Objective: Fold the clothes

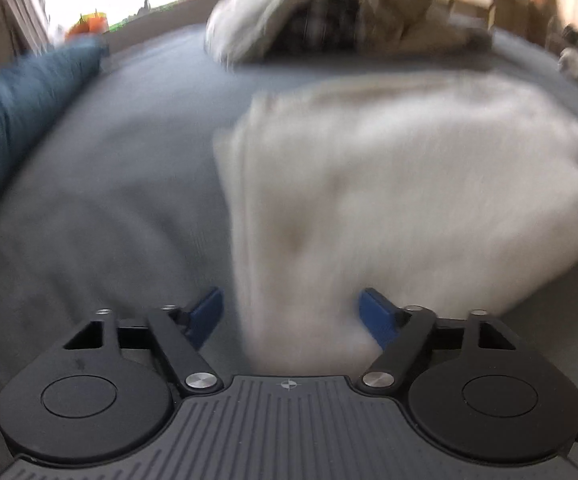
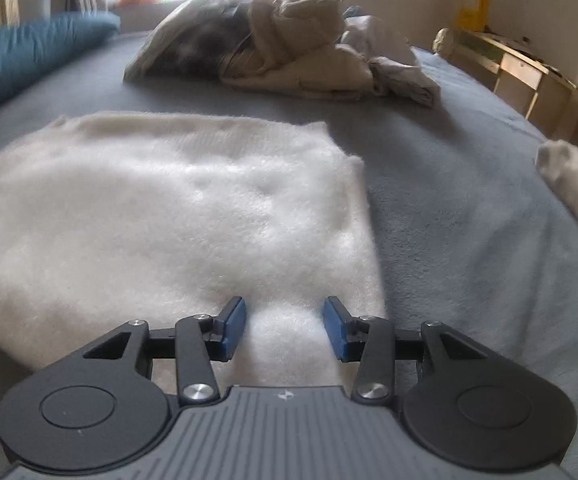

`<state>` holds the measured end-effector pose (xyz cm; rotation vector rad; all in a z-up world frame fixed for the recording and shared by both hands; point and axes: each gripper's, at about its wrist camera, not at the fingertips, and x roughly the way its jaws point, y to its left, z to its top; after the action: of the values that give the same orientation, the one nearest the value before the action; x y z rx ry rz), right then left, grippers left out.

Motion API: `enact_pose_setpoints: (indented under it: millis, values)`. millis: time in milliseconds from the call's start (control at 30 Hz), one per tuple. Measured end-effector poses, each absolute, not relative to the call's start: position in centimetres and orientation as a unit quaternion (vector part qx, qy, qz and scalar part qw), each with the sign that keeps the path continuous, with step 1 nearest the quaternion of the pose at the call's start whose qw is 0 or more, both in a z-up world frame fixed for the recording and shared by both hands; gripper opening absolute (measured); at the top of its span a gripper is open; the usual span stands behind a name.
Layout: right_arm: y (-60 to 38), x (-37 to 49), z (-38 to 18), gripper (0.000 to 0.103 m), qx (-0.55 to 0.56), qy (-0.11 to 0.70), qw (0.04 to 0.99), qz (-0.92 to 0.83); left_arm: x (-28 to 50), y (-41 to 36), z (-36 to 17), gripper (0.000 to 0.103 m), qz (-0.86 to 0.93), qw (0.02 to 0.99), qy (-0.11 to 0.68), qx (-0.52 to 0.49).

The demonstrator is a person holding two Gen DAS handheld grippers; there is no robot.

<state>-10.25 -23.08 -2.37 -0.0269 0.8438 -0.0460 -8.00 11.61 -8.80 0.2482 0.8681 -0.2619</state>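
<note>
So the thing being folded here is a fluffy white garment [image 2: 177,216], some kind of fleecy sweater or throw by the look of it. It's lying mostly flat on the grey bed [image 2: 469,208], near side, with a heap of unfolded laundry [image 2: 289,52] at the far end and a blue pillow [image 2: 29,52] off to the far left.

Both tools are down at the near edge of the fleece. The left tool [image 1: 291,316] has its blue pads spread wide with a raised ridge of the white fabric running up between them, and I don't see the pads actually pressing on it (that view is pretty blurry though). The right tool [image 2: 285,328] is narrower, also straddling a little hump of the pile near the garment's right edge, but there's a visible gap on both sides, so I'd call it parted and not pinching.

Handling-wise: light, very soft, zero stiffness, so it'll sag and drape the second you lift it. The thick pile should give decent friction, not slippery. Nothing fragile. I'd grab the near hem at both corners, and bite deep enough to catch the whole layer instead of just fuzz, otherwise it'll slide out.
</note>
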Motion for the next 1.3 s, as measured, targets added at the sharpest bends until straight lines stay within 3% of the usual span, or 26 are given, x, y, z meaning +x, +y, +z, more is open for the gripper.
enact_pose_setpoints:
  millis: [167,267,400,633,733,833,1067,1133,1200,1300]
  values:
    - [-23.5,-11.5,0.7,0.043,-0.001,0.396,0.918,-0.006,-8.8,12.6,-7.2,0.067,-0.120,0.901,0.402,0.115]
    - [-23.4,-13.3,0.8,0.043,0.010,0.400,0.916,0.031,-9.5,12.8,-7.0,0.067,-0.130,0.899,0.400,0.117]
    - [-22.8,-13.8,-3.0,0.043,-0.030,0.439,0.898,0.015,-8.7,12.7,-8.8,0.068,-0.116,0.884,0.440,0.108]
    - [-23.0,-15.3,-0.3,0.043,-0.010,0.405,0.913,0.047,-8.3,12.9,-5.8,0.068,-0.113,0.898,0.406,0.127]
    - [-22.3,-14.5,-0.6,0.043,-0.012,0.406,0.912,0.048,-7.5,12.2,-4.4,0.071,-0.125,0.905,0.388,0.126]
    - [-20.8,-13.9,0.5,0.044,-0.014,0.365,0.927,0.078,-6.1,10.0,-3.5,0.083,-0.166,0.903,0.380,0.112]
    - [-18.2,-12.0,-2.3,0.062,-0.048,0.394,0.913,0.092,-2.3,2.8,-5.7,0.086,-0.159,0.882,0.430,0.105]
    - [-18.2,-12.0,-1.8,0.063,-0.043,0.397,0.913,0.089,-1.4,1.5,-6.4,0.091,-0.134,0.875,0.451,0.113]
    - [-18.9,-11.7,-1.0,0.065,-0.018,0.401,0.912,0.082,-0.8,1.3,-7.0,0.103,-0.109,0.874,0.459,0.118]
    - [-20.0,-11.1,0.3,0.070,0.014,0.399,0.915,0.065,-0.5,2.0,-7.6,0.103,-0.090,0.869,0.480,0.086]
